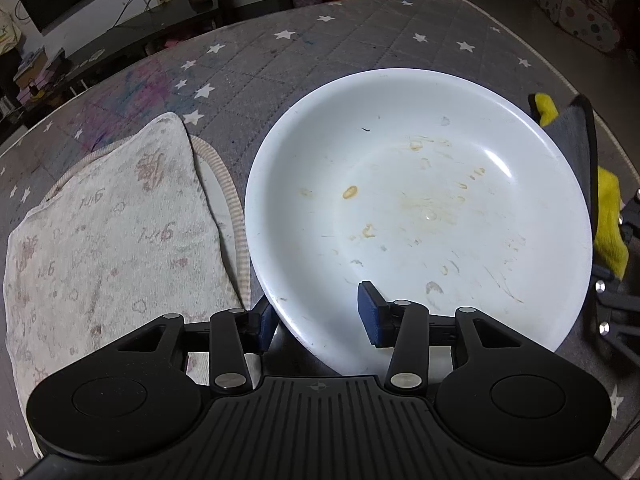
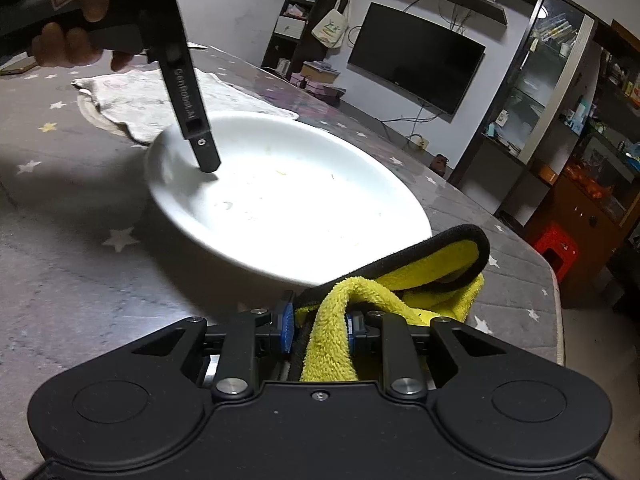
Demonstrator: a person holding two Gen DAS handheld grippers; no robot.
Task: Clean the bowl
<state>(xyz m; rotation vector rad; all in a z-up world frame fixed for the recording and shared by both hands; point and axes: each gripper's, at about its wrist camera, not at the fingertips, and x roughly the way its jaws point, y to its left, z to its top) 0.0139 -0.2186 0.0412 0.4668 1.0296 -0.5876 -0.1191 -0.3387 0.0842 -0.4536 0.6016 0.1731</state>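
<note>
A wide white bowl (image 1: 420, 208) with dried yellowish stains sits on the grey star-patterned table cover; it also shows in the right wrist view (image 2: 288, 200). My left gripper (image 1: 320, 316) is open and straddles the bowl's near rim, one pad inside the bowl and one outside. In the right wrist view its finger (image 2: 200, 140) reaches down into the bowl. My right gripper (image 2: 320, 326) is shut on a yellow cleaning cloth with black trim (image 2: 400, 280), just beside the bowl's rim. The cloth also shows at the right edge of the left wrist view (image 1: 608, 224).
A folded pale patterned towel (image 1: 112, 232) lies on the table left of the bowl, touching its side; it also shows in the right wrist view (image 2: 152, 96). A TV (image 2: 416, 56), shelves and a red stool (image 2: 556, 244) stand beyond the table edge.
</note>
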